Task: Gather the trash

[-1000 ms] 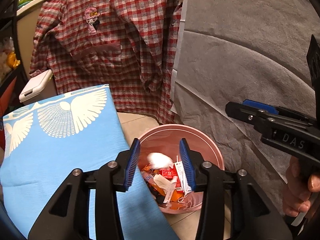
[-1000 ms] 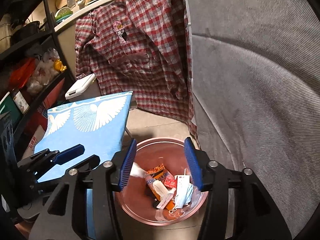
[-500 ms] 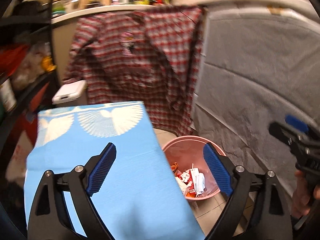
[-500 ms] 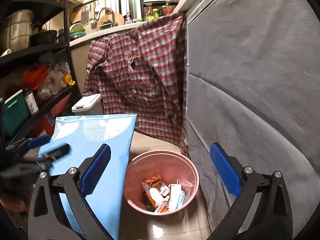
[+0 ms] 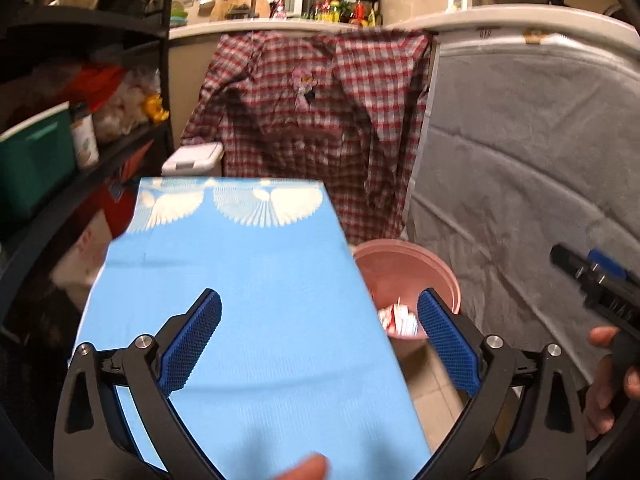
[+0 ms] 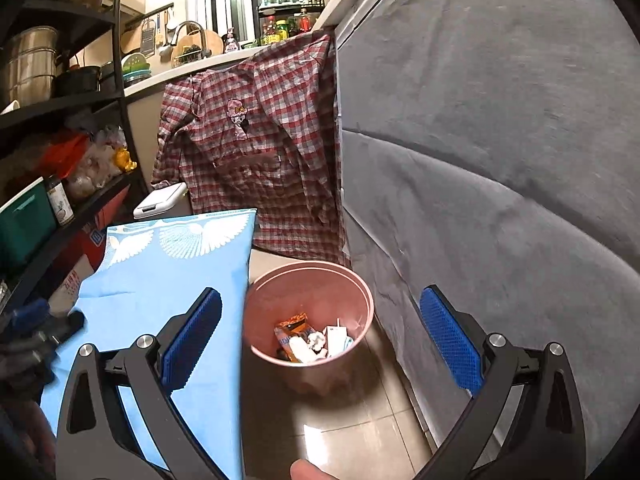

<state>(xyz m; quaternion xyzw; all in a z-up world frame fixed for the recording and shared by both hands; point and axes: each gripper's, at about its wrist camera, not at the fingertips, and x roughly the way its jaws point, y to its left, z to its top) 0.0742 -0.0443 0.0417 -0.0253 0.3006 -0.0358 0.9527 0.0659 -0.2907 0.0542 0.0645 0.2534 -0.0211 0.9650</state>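
Trash [image 6: 312, 342] lies in the pink bin [image 6: 360, 280], centre-low of right view, on floor beside blue-cloth counter [image 6: 168, 280]. Left gripper [image 5: 320, 336] & right gripper [image 6: 320, 336] jaws just spread wide, both empty. Cloth bare; prob. nearly done, no more trash in view.

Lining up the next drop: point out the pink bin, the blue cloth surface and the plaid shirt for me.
pink bin [image 6: 256, 320]: right wrist view, on its inner left wall.
blue cloth surface [image 5: 260, 280]: left wrist view, on its plain middle.
plaid shirt [image 6: 256, 152]: right wrist view, on its chest below the embroidered patch.
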